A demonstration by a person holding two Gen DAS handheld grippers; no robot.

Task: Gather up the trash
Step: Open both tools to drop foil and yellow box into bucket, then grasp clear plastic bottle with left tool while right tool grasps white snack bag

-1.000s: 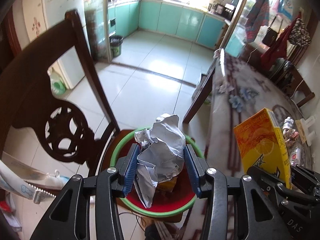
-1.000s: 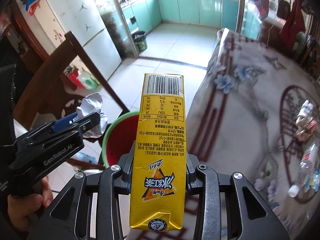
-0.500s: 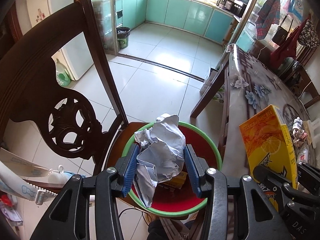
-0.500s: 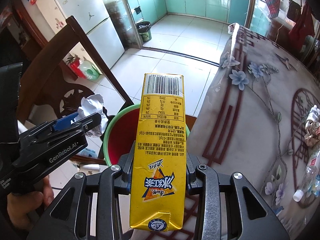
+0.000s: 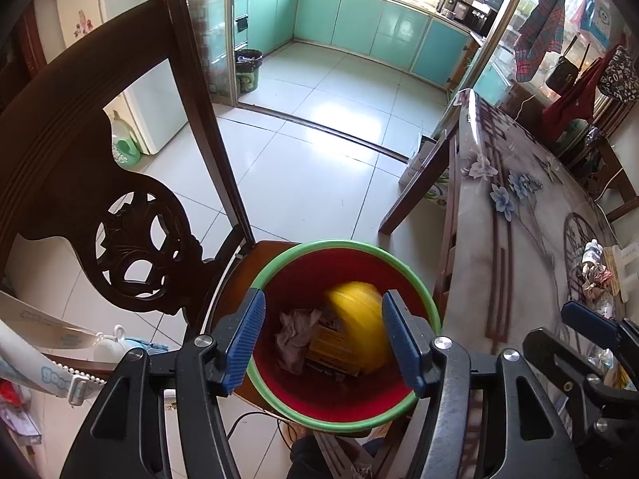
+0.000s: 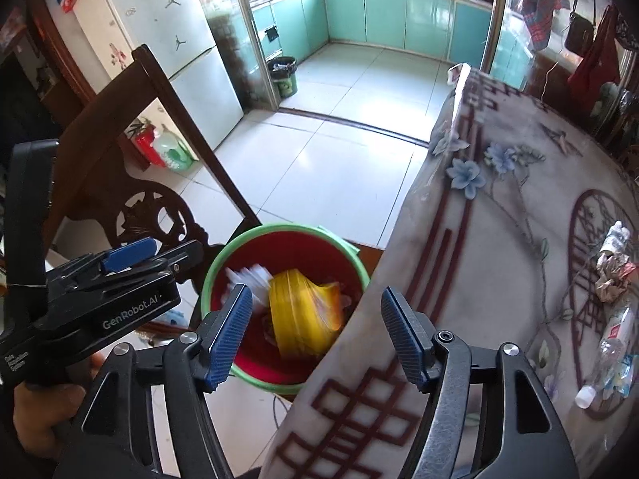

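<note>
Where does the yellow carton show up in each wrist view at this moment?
Left wrist: yellow carton, blurred, inside the red bucket, just left of the right finger.
Right wrist: yellow carton, blurred, in the bucket, lower centre.
Shared landmark: the carved wooden chair left of the bucket.

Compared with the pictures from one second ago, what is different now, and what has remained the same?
Both grippers let go. The left gripper has just been opening and its crumpled paper now lies in the red bucket. The right gripper has just been opening too; its yellow carton is falling, blurred, into the same bucket. Nothing is between either pair of jaws. The bucket on the chair and the bottles and wrappers on the table stayed put.
</note>
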